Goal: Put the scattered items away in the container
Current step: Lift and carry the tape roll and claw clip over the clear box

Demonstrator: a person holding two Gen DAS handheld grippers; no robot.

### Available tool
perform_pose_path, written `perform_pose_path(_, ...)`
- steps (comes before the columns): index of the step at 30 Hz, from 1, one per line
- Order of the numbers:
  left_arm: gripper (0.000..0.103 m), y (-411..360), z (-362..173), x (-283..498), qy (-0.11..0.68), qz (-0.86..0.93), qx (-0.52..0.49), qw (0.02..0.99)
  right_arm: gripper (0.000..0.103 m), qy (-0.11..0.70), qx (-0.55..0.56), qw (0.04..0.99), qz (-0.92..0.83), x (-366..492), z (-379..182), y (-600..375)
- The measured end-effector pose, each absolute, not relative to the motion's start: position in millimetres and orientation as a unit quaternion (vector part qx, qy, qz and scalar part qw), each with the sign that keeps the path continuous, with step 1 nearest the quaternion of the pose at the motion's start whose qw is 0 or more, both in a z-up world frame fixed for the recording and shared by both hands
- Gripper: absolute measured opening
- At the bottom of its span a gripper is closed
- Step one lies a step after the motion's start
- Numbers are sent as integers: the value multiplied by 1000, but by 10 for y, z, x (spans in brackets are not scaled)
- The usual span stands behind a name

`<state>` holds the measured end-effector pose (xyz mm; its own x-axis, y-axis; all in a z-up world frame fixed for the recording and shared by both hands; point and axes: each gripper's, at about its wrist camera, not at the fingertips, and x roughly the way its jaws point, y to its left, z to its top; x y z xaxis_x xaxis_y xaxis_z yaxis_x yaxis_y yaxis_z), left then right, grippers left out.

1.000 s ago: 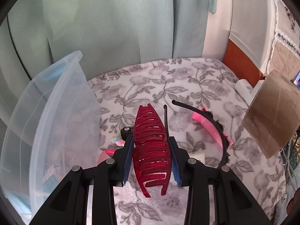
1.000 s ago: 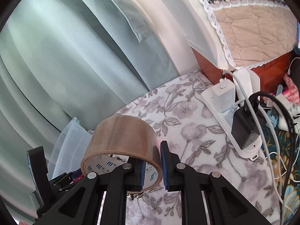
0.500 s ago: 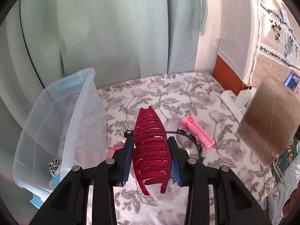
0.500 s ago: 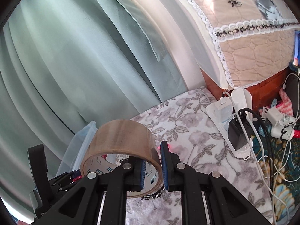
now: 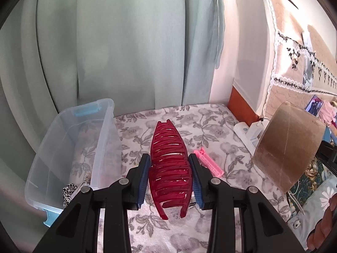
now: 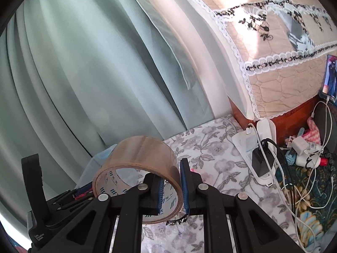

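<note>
My left gripper (image 5: 170,169) is shut on a dark red claw hair clip (image 5: 169,164), held up in the air with its tip pointing away. A clear plastic bin (image 5: 69,147) with blue latches stands to the left of it on the floral cloth. My right gripper (image 6: 172,186) is shut on the rim of a brown packing tape roll (image 6: 139,160), one finger inside the ring and one outside. That tape roll (image 5: 288,147) also shows at the right of the left wrist view. A pink comb (image 5: 209,162) lies on the cloth beyond the clip.
A leopard-print item (image 5: 68,190) sits inside the bin. A white power strip (image 6: 261,162) with a black charger and cables lies at the right by a wooden headboard (image 6: 294,111). Green curtains (image 5: 126,52) hang behind. A black toothed headband (image 6: 177,222) peeks under the tape.
Both grippers have risen with their loads, so the bin, cloth and comb now look farther below. The bin's open top has come into view. Neither grip has changed.
</note>
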<state>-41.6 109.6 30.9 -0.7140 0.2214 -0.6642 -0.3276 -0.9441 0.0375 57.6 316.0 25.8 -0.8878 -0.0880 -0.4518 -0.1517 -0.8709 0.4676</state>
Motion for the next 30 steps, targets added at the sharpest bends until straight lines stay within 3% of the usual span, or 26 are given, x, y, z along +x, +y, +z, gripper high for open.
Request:
perform_pose_path(18,38,365,741,-245,-7,948,-296,118,16,196,-200,-23,960,682,849,2547)
perform_pose_path(30,38,-318,693,-325,-81,948,-297,85,16,150,-221,-80,960,417,988,1887)
